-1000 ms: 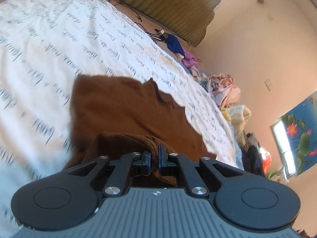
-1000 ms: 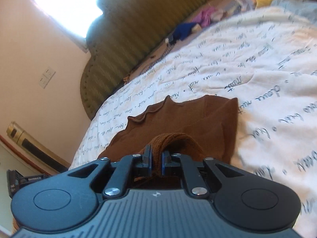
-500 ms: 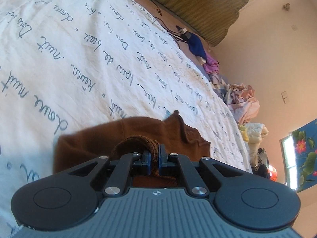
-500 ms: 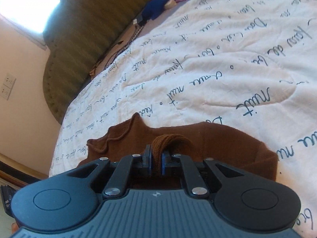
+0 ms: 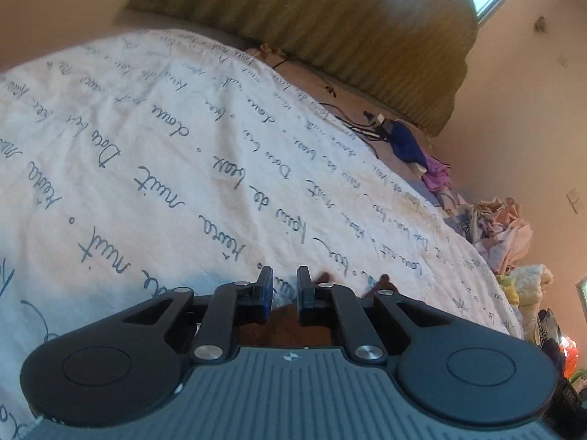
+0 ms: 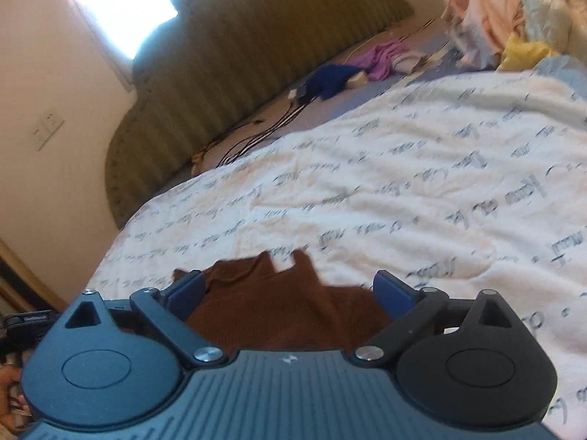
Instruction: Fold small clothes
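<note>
The brown garment (image 6: 282, 304) lies on the bed, on a white blanket (image 6: 403, 190) printed with dark script. In the right wrist view it sits just ahead of the right gripper (image 6: 288, 286), whose fingers (image 6: 392, 291) stand wide apart with the cloth lying loose between and below them; neither blue pad presses it. Its far edge shows a few small points against the blanket.

In the left wrist view the left gripper (image 5: 284, 293) has its fingers (image 5: 265, 293) narrow, with a small gap between the pads. The blanket (image 5: 183, 168) shows through the upper part of that gap, and the garment (image 5: 293, 330) shows only low down behind the fingers, under the gripper's body. The pads do not pinch it.

Beyond the blanket a green ribbed headboard (image 6: 238, 58) stands against the wall. At its foot lie dark cables (image 6: 256, 139), a blue cloth (image 6: 330, 80) and a purple one (image 6: 381, 57). A heap of pale clothes (image 6: 495, 11) sits at the far right corner of the bed in the right wrist view. A bright window (image 6: 121, 3) is above the headboard.
</note>
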The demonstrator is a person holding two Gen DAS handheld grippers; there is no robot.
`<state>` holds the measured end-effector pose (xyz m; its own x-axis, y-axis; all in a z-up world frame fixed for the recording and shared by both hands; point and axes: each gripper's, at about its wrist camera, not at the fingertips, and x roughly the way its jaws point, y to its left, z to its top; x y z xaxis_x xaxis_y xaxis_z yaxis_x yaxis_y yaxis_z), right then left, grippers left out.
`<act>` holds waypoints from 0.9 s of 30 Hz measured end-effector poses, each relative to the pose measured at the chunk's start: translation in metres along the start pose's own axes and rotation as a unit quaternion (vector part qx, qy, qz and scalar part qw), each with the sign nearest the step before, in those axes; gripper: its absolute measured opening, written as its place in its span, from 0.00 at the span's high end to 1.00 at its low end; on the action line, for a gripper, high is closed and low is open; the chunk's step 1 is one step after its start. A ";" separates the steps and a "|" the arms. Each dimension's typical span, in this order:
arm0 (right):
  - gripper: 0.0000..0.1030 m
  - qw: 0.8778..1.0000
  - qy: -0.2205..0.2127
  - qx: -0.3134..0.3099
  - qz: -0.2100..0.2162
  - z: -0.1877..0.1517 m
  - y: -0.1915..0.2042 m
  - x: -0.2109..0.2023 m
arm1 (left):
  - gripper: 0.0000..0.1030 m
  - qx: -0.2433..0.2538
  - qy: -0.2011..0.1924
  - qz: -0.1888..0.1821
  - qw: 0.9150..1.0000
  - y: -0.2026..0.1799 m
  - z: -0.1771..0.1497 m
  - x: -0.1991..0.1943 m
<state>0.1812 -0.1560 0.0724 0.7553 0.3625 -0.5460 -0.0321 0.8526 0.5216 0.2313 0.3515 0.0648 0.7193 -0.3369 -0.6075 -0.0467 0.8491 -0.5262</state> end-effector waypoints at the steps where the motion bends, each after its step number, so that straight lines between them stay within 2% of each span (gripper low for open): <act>1: 0.04 0.999 0.015 0.003 0.029 -0.004 0.002 0.007 | 0.89 0.013 0.011 -0.018 1.000 -0.011 -0.009 0.000; 3: 0.05 0.997 0.030 0.000 0.071 -0.015 0.011 0.023 | 0.87 0.025 0.041 -0.051 0.998 -0.028 -0.026 0.008; 4: 0.05 0.997 0.037 -0.005 0.074 -0.019 0.017 0.032 | 0.84 0.041 0.053 -0.058 0.996 -0.040 -0.038 0.015; 6: 0.05 0.997 0.072 -0.020 0.027 -0.024 0.020 0.055 | 0.78 0.099 0.059 -0.046 0.992 -0.063 -0.060 0.027; 7: 0.05 0.996 0.087 -0.030 -0.016 -0.027 0.015 0.065 | 0.78 0.120 0.058 -0.031 0.991 -0.070 -0.070 0.033; 8: 0.08 0.996 0.082 -0.029 -0.036 -0.031 0.005 0.066 | 0.77 0.137 0.063 -0.016 0.988 -0.070 -0.078 0.042; 9: 0.08 0.997 0.067 -0.024 -0.015 -0.033 -0.003 0.058 | 0.75 0.139 0.069 0.003 0.988 -0.064 -0.083 0.050; 10: 0.08 0.998 0.064 -0.015 -0.018 -0.032 -0.007 0.051 | 0.76 0.126 0.066 0.013 0.990 -0.051 -0.085 0.054; 11: 0.08 0.997 0.063 -0.010 -0.034 -0.031 -0.010 0.041 | 0.86 0.126 0.059 0.008 0.990 -0.039 -0.085 0.053; 12: 0.07 0.997 0.057 -0.016 -0.051 -0.029 -0.010 0.027 | 0.88 0.124 0.056 0.014 0.991 -0.031 -0.083 0.050; 14: 0.07 0.998 0.041 -0.027 -0.026 -0.031 -0.009 0.000 | 0.91 0.094 0.051 0.021 0.994 -0.018 -0.073 0.026; 15: 0.07 0.999 0.036 -0.017 -0.001 -0.034 -0.008 -0.013 | 0.91 0.089 0.046 0.007 0.995 -0.018 -0.070 0.011; 17: 0.07 0.997 0.042 0.006 0.063 -0.045 -0.005 -0.031 | 0.42 0.084 0.025 -0.032 0.996 -0.023 -0.073 -0.026; 19: 0.07 0.992 0.053 0.021 0.109 -0.063 0.000 -0.037 | 0.20 0.086 0.026 -0.075 0.993 -0.031 -0.086 -0.049; 21: 0.07 0.992 0.088 0.003 0.095 -0.083 0.008 -0.032 | 0.22 0.088 0.056 -0.089 0.991 -0.036 -0.107 -0.055; 23: 0.11 0.992 0.114 -0.029 0.032 -0.100 0.006 -0.021 | 0.24 0.094 0.088 -0.061 0.990 -0.032 -0.128 -0.045; 24: 0.14 0.993 0.102 -0.054 0.035 -0.106 0.003 -0.024 | 0.28 0.096 0.093 -0.045 0.990 -0.024 -0.137 -0.040; 25: 0.15 0.993 0.098 -0.054 0.038 -0.107 0.001 -0.029 | 0.34 0.105 0.081 -0.050 0.990 -0.017 -0.142 -0.041; 27: 0.18 0.995 0.098 -0.025 0.018 -0.102 -0.001 -0.044 | 0.45 0.116 0.074 -0.040 0.990 -0.008 -0.139 -0.044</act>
<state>0.0817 -0.1342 0.0289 0.6104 0.4560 -0.6476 -0.0932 0.8534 0.5129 0.1036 0.3032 0.0137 0.6039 -0.4481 -0.6592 0.1782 0.8820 -0.4363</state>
